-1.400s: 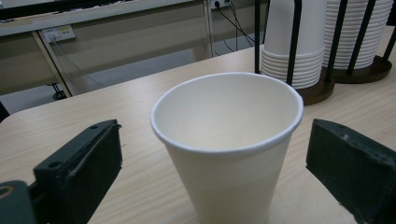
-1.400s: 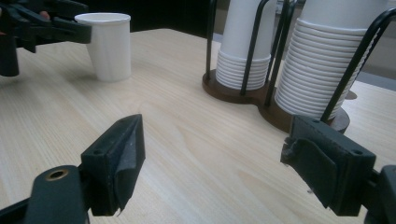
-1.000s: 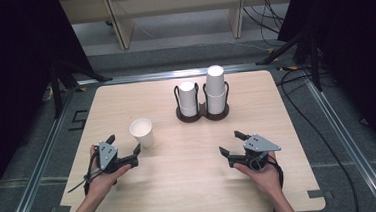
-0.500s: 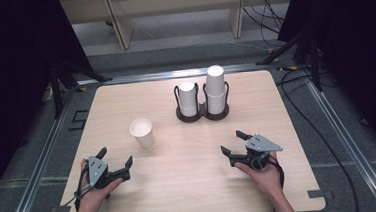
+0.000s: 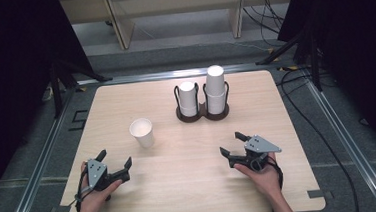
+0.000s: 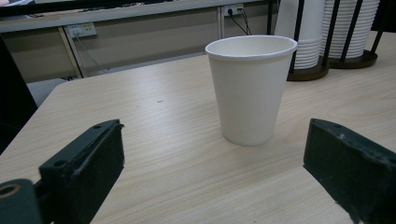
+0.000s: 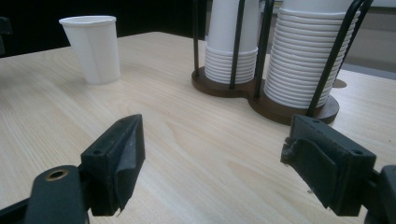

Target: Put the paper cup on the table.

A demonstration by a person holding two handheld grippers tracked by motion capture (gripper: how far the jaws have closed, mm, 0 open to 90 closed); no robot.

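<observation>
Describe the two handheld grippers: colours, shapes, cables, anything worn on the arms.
Both are black two-fingered tools. The left gripper and right gripper each carry a grey three-cornered plate on top and trail a thin black cable toward the wrist. Their fingers are blocky, with small screw holes. The forearms show no sleeves.

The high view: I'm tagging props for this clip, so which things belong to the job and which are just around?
In the job:
- single paper cup, upright on the table
- cup holder with two cup stacks
- left gripper and right gripper, both with jaws open and apart from the cup

Just around:
- cables on the floor
- shelf legs behind the table
</observation>
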